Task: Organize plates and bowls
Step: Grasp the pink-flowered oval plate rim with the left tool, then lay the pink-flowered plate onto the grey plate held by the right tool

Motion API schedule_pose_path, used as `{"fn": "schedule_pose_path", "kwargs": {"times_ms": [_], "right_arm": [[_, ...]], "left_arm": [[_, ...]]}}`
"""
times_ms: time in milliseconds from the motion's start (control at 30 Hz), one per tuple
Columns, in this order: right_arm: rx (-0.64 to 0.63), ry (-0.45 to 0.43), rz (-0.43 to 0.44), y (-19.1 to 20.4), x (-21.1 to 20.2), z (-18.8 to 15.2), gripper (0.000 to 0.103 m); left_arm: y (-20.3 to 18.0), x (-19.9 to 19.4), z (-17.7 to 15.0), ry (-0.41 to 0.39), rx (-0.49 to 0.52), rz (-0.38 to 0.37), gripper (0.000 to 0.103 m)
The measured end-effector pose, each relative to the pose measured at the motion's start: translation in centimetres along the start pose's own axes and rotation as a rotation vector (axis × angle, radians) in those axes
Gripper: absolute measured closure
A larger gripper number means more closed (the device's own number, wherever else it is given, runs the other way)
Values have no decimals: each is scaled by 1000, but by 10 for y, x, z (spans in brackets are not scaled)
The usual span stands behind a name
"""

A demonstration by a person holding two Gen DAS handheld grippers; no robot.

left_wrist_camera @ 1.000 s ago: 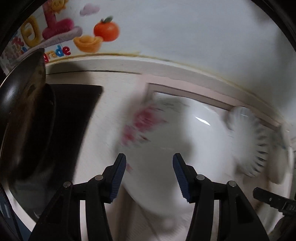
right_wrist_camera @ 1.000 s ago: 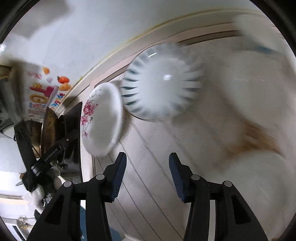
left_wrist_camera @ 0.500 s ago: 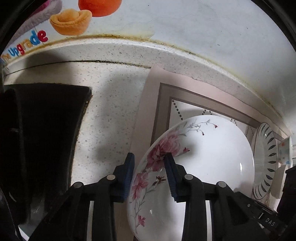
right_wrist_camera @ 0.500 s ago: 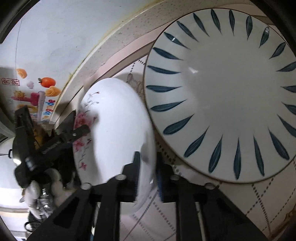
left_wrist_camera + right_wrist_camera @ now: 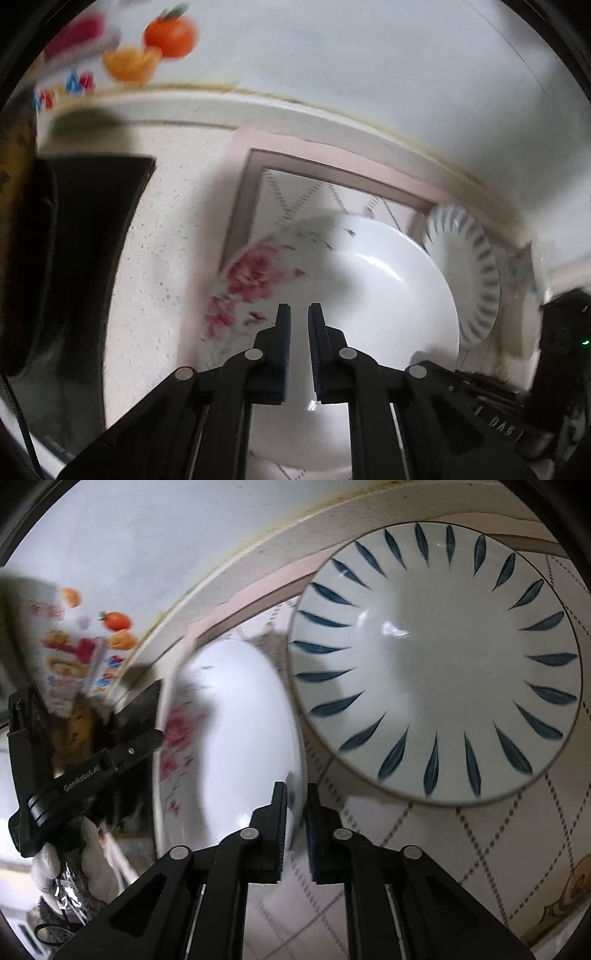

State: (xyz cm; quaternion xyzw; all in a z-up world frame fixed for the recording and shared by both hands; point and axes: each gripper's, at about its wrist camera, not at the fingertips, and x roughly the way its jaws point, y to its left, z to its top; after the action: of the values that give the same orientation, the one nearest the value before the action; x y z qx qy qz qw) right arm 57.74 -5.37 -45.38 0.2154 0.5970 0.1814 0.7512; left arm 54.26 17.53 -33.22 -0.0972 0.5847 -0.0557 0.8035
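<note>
Floral plate [image 5: 354,295] under left gripper [image 5: 299,314], fingers nearly closed, grip unclear; leaf-pattern plate [image 5: 469,280] beyond, right. Right view: right gripper [image 5: 296,797] pinching floral plate [image 5: 236,746] rim; leaf-pattern plate [image 5: 436,657] ahead-right on mat [image 5: 424,834].

The left wrist camera is sitting just behind the left gripper [image 5: 299,314], looking along its fingers and down at a slant toward the wall, with the floral plate [image 5: 369,288] close beyond the fingertips. The right wrist camera is riding behind the right gripper [image 5: 296,794], facing down steeply over the patterned mat [image 5: 461,849], very near the blue-leaf plate [image 5: 436,657] ahead and to the right of its fingers. Both views are sharing the floral plate [image 5: 236,731], the blue-leaf plate [image 5: 469,277] and the wall sticker [image 5: 147,48]. The right view is also catching the left gripper [image 5: 85,768] far off to the left of its fingers.
</note>
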Motion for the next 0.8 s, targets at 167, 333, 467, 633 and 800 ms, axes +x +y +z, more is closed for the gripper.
{"fn": "schedule_pose_path", "kwargs": {"times_ms": [167, 333, 467, 633, 800], "right_arm": [[27, 57, -8, -4, 0, -13, 91], [33, 64, 1, -14, -3, -14, 91], [42, 73, 8, -24, -4, -12, 91], [65, 85, 24, -22, 6, -4, 91], [64, 99, 17, -24, 16, -2, 91]], "left_arm": [[0, -9, -3, -5, 25, 77, 85], [26, 19, 17, 69, -98, 68, 77], [37, 34, 25, 106, -106, 69, 77], [41, 58, 24, 182, -109, 12, 71], [44, 53, 19, 131, -118, 9, 77]]}}
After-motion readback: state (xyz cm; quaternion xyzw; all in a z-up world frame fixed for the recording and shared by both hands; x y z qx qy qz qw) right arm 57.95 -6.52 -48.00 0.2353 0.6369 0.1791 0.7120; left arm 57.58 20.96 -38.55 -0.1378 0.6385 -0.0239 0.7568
